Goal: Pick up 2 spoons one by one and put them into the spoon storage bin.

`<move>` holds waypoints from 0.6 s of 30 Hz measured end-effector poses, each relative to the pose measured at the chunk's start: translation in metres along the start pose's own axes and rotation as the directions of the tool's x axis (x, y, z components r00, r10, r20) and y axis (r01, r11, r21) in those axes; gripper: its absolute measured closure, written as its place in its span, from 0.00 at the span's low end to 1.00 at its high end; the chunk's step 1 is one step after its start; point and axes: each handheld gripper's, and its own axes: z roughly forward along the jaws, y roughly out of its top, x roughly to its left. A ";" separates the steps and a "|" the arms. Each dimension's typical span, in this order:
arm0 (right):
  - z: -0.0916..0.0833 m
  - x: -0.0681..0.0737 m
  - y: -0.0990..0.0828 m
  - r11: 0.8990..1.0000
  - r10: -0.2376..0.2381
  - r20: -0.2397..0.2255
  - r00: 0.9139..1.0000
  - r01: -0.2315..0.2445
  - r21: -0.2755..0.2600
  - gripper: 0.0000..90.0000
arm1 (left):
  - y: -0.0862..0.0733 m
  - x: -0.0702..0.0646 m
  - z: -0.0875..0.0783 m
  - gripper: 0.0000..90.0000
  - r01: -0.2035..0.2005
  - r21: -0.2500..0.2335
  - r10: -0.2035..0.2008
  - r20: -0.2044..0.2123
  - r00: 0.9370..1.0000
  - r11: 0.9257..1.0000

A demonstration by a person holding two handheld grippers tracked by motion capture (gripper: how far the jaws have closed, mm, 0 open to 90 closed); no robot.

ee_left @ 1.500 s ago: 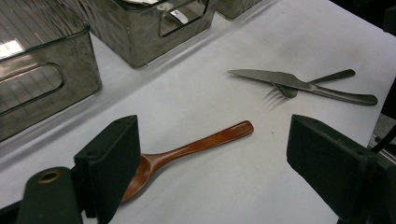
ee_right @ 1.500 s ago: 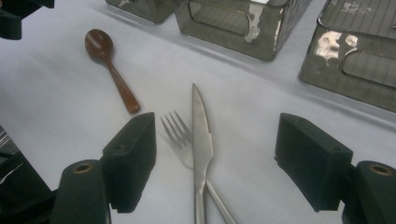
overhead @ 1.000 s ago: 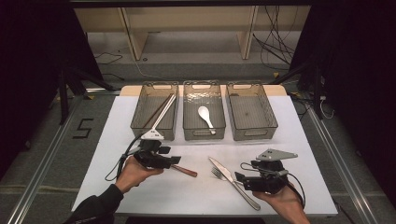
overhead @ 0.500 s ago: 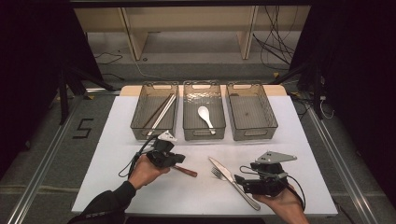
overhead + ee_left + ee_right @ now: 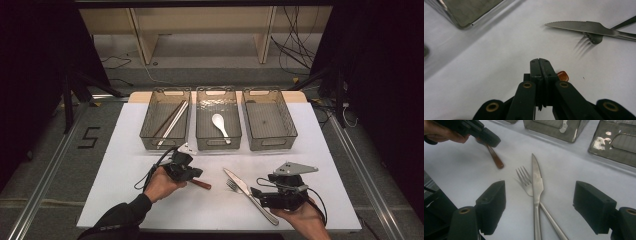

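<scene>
A thin brown handle [image 5: 202,184] lies on the white table [image 5: 125,165], and my left gripper [image 5: 198,174] is down over its near end. In the left gripper view the gripper [image 5: 540,61] has its jaws pressed together with nothing between them. The handle's rounded tip [image 5: 562,75] pokes out just right of them. A knife [image 5: 240,182] lies crossed over a fork [image 5: 231,185] at centre right. My right gripper [image 5: 540,192] stands open low over that pair, the knife [image 5: 537,180] and fork [image 5: 524,178] lying between its wide-set pads. It is the gripper [image 5: 256,192] at the table's near right.
Three clear bins stand in a row at the back. The left bin [image 5: 150,137] holds chopsticks [image 5: 172,120], the middle bin [image 5: 218,145] a white spoon [image 5: 218,122], and the right bin [image 5: 272,144] looks bare. The table's near edge runs just below both hands.
My left hand has moved right and toward the near edge, coming down onto the brown handle. The right hand, knife and fork have stayed where they were.
</scene>
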 end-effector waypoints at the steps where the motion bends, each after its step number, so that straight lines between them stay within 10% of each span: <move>1: 0.000 0.000 0.000 1.000 0.000 0.000 1.000 0.000 0.000 0.30 | 0.000 0.000 0.001 0.99 -0.003 0.002 0.003 0.000 1.000 1.000; 18: 0.001 0.001 0.000 1.000 -0.002 -0.005 1.000 0.002 0.006 0.30 | -0.004 0.001 0.015 0.99 0.001 0.063 -0.001 -0.005 1.000 0.998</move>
